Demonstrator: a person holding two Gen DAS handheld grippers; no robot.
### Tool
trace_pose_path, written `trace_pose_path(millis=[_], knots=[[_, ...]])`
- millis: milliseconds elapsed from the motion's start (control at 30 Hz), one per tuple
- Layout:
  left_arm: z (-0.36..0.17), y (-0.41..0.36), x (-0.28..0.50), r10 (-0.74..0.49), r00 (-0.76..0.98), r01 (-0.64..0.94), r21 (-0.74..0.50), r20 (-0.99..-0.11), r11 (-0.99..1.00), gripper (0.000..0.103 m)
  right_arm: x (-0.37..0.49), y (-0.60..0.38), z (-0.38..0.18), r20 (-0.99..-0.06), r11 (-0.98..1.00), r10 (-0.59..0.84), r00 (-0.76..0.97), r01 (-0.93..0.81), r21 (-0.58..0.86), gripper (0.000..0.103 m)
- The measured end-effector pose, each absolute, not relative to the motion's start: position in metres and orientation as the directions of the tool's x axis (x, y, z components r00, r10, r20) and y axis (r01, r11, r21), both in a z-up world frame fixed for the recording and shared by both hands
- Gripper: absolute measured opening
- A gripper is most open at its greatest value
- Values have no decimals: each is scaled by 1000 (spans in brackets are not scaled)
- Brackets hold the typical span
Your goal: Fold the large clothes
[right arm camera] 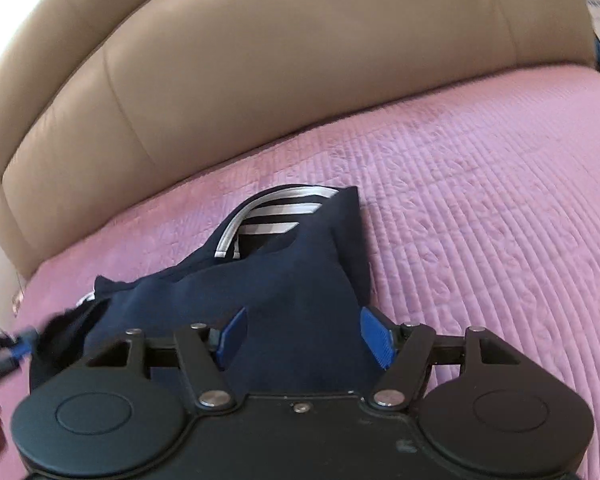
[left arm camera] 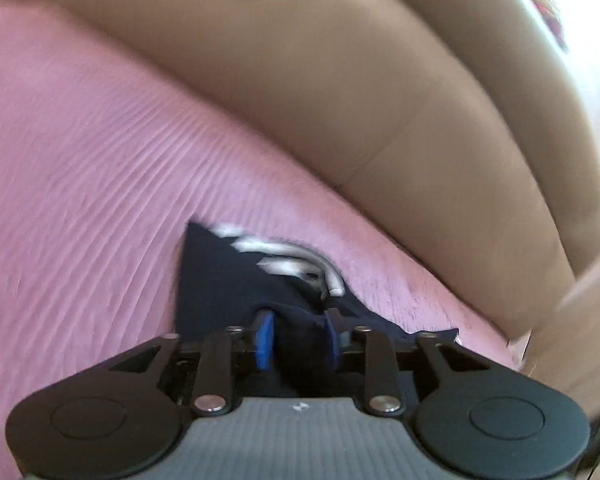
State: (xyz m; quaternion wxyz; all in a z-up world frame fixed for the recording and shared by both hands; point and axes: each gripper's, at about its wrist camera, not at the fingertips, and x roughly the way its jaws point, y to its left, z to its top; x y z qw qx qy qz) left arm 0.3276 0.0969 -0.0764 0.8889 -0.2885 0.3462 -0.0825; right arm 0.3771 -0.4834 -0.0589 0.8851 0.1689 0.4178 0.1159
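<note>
Closest in, the right gripper (right arm camera: 302, 336) is seen spread wide, blue pads (right arm camera: 374, 338) apart with nothing pinched; the navy garment (right arm camera: 284, 280) just sits under and ahead of it. The left gripper (left arm camera: 298, 338) is partly spread too, with dark cloth between its pads, though whether that cloth is actually pressed can't be told through the blur.

The garment is bunched on the pink quilted bedspread (right arm camera: 480, 200), its long axis running away from both tools toward the tan headboard (right arm camera: 280, 72), striped collar (right arm camera: 268, 212) at the far end. The right tool is placed squarely over the cloth; the left is seen at its left edge.

The near hem is hidden behind the gripper bodies, so the garment's full outline can't be made out. The left view is heavily smeared.
</note>
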Motion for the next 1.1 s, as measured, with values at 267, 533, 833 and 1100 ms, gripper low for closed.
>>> trace_pose_path(millis=[267,533,833,1100], knots=[[-62,45,315,-337,683,296,-176,-648,939,53,426,-458,-71,-760,944,330,559,-176,280,80],[-53,17,305,-302,698,411,17,-649,912,69,448,-443,-91,-794,942,336,506,-190,277,82],[-75,-6,332,54,791,185,322,-609,928,70,436,-440,-95,-769,943,333,546,-210,258,82],[-96,37,378,-206,704,137,-154,-679,978,13,416,-436,-87,-708,961,276,650,-183,206,29]])
